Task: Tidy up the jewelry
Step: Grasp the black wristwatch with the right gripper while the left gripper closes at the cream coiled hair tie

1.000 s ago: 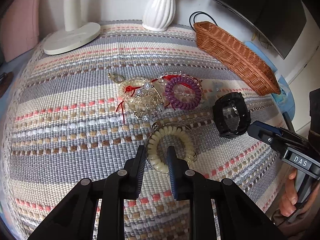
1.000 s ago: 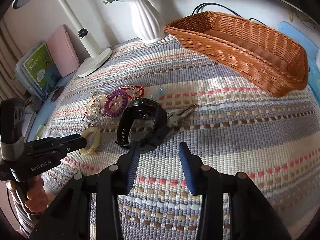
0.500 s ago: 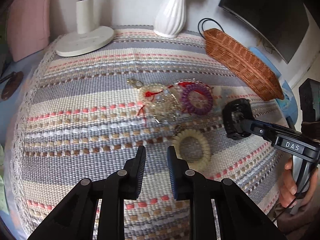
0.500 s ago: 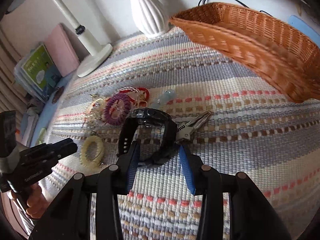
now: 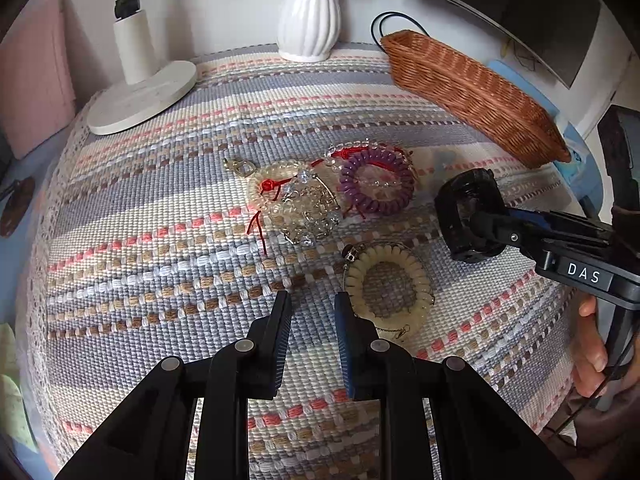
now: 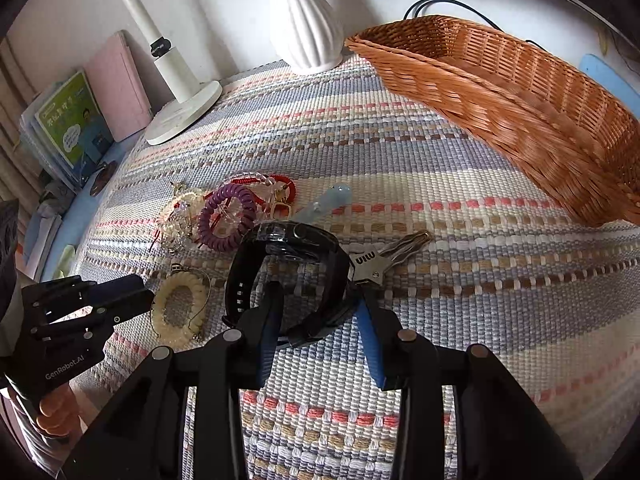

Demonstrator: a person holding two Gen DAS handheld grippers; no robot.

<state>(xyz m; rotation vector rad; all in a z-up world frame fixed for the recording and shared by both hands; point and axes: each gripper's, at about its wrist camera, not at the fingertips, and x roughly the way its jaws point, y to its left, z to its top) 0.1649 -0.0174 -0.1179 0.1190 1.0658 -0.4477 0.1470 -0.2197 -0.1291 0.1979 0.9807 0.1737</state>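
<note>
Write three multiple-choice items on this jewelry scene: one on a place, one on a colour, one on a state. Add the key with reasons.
1. Where is the black watch?
A. in the basket
B. on the woven mat
C. under the vase

2. What colour is the coil hair tie beside the bead pile?
A. purple
B. green
C. white

3. How is the wicker basket?
A. full of jewelry
B. overturned
C. upright, no jewelry visible inside

Key: B, it lies on the mat between the right hand-held gripper fingers; A, purple coils show; C, its visible interior is bare.

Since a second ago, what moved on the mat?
The right gripper moved forward around the black watch, not yet shut. The left gripper backed off the cream hair tie, which now lies to its right. The jewelry pile and basket stayed put.
</note>
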